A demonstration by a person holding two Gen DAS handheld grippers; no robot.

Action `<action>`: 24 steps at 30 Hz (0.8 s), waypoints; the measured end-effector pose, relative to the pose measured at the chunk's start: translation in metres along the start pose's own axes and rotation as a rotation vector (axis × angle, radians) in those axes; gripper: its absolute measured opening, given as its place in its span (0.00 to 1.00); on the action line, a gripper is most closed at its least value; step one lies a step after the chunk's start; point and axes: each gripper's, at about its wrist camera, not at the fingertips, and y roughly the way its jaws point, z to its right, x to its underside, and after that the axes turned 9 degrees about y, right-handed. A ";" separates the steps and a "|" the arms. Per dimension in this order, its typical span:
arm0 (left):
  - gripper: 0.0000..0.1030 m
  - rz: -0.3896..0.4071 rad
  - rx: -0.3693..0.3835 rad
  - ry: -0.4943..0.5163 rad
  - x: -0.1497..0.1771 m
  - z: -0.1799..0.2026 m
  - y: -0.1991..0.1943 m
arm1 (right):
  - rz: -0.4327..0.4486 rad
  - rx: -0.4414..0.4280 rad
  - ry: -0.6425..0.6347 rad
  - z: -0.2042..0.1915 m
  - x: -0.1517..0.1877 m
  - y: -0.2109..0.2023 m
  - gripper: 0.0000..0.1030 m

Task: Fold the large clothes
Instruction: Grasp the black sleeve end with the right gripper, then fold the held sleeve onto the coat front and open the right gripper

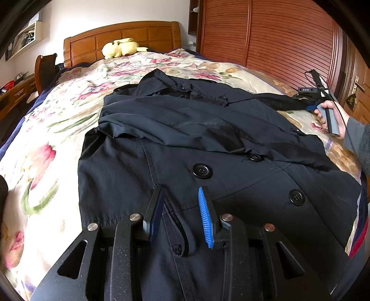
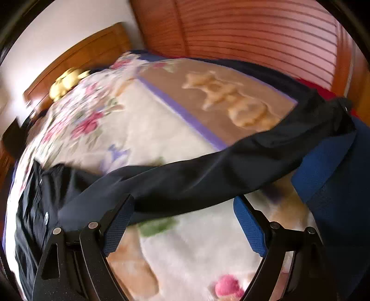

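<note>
Navy coat (image 1: 208,139) is lying half-folded on bed (image 1: 46,162) — left sleeve crossed, right sleeve (image 2: 208,176) waiting; left tongs (image 1: 180,208) narrow, empty — right tongs (image 2: 185,213) gaping wide.

bed (image 1: 57,143): floral cover | wooden headboard (image 1: 124,37) | slatted wardrobe (image 1: 277,39) | white wall (image 1: 69,18)
</note>
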 end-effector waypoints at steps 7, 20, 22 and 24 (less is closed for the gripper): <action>0.31 -0.006 0.004 0.000 0.000 0.000 0.001 | 0.024 0.091 0.013 -0.004 -0.010 0.016 0.86; 0.31 -0.009 0.003 0.009 -0.001 0.002 0.002 | 0.124 0.066 -0.329 -0.093 -0.003 -0.030 0.07; 0.31 -0.006 0.002 0.010 -0.002 0.003 0.002 | 0.166 0.014 -0.412 -0.125 0.009 -0.055 0.07; 0.31 -0.006 0.002 0.011 -0.002 0.003 0.002 | 0.189 -0.060 -0.485 -0.156 0.026 -0.077 0.07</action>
